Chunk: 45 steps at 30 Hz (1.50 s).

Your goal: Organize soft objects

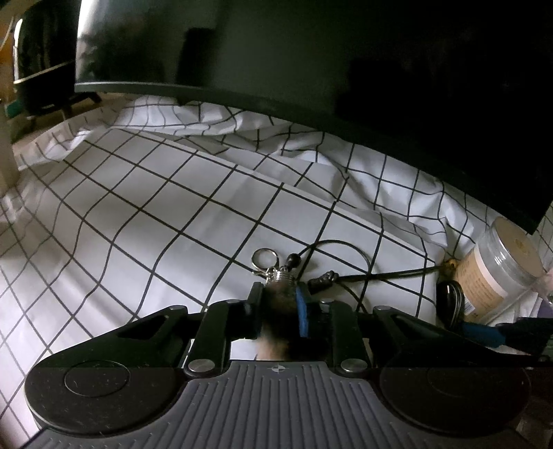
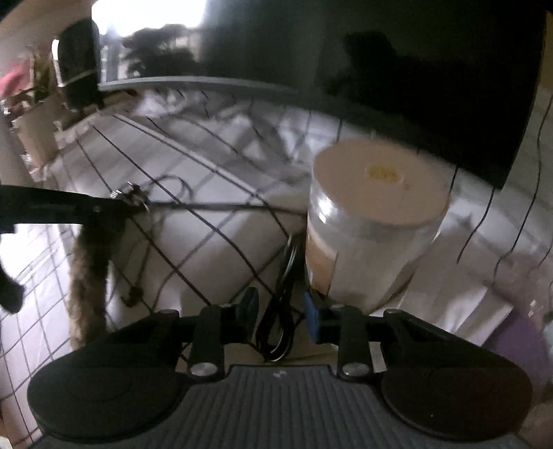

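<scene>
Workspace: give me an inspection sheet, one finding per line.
Surface: white black-grid cloth, wrinkled near the back.
Job's things: furry tail keychain with metal ring, clamped and hanging from the left gripper.
Clutter: clear jar with pale lid, upright; purple object, blurred.
Grippers: left gripper shut on the keychain; right gripper open, low beside the jar, dark loops between its fingers.
Cables: thin black cord looped on the cloth.
Surroundings: dark monitor screen behind; bright window far left.
</scene>
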Tool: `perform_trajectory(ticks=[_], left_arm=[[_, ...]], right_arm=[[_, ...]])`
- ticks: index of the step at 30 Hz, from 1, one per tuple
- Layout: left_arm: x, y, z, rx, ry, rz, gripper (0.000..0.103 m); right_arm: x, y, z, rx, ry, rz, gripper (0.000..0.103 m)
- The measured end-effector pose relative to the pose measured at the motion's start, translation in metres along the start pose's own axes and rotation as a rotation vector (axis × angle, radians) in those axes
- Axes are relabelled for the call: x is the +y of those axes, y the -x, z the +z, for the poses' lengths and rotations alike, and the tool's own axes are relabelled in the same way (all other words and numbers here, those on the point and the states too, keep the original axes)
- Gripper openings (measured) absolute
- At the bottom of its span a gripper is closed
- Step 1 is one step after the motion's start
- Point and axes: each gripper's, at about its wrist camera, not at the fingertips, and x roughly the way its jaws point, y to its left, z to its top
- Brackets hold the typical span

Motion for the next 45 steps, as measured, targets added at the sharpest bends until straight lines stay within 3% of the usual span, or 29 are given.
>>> perform_trajectory(ticks=[2, 7, 15, 18, 20, 26, 29, 35, 39, 45], left_arm=[[0.0, 0.002, -0.001, -0.002, -0.002, 0.001, 0.019], [0.0, 0.018, 0.01, -0.04, -0.01, -0.029, 0.015], [-0.033, 0.094, 0.079, -0.276, -0.174, -0.011, 0.014], [-0.05, 0.121, 0.108, -0.369, -0.248, 0.027, 0.014], [-0.058, 0.137, 0.13, -0.431, -0.261, 0.062, 0.014], [-0.095, 0.187, 0.172, -0.548, -0.295, 0.058, 0.014], [-0.124, 0.201, 0.183, -0.549, -0.335, 0.025, 0.014], [-0.2, 0.207, 0.185, -0.518, -0.424, -0.059, 0.014], [-0.256, 0.203, 0.178, -0.5, -0.465, -0.185, 0.014], [-0.339, 0.188, 0.152, -0.403, -0.494, -0.398, 0.014]], right_arm=[[0.001, -0.008, -0.003, 0.014, 0.019, 0.004, 0.018], [0.001, 0.011, 0.001, -0.019, 0.062, 0.041, 0.013], [-0.016, 0.08, 0.034, -0.193, 0.0, 0.093, 0.013], [-0.026, 0.104, 0.051, -0.254, -0.002, 0.092, 0.013], [-0.032, 0.118, 0.071, -0.274, 0.007, 0.115, 0.013], [-0.066, 0.187, 0.118, -0.417, -0.014, 0.119, 0.013], [-0.085, 0.222, 0.123, -0.482, 0.015, 0.066, 0.013], [-0.143, 0.272, 0.108, -0.486, -0.009, -0.031, 0.013], [-0.183, 0.295, 0.078, -0.501, -0.048, -0.117, 0.013], [-0.246, 0.307, 0.031, -0.452, -0.13, -0.236, 0.013]])
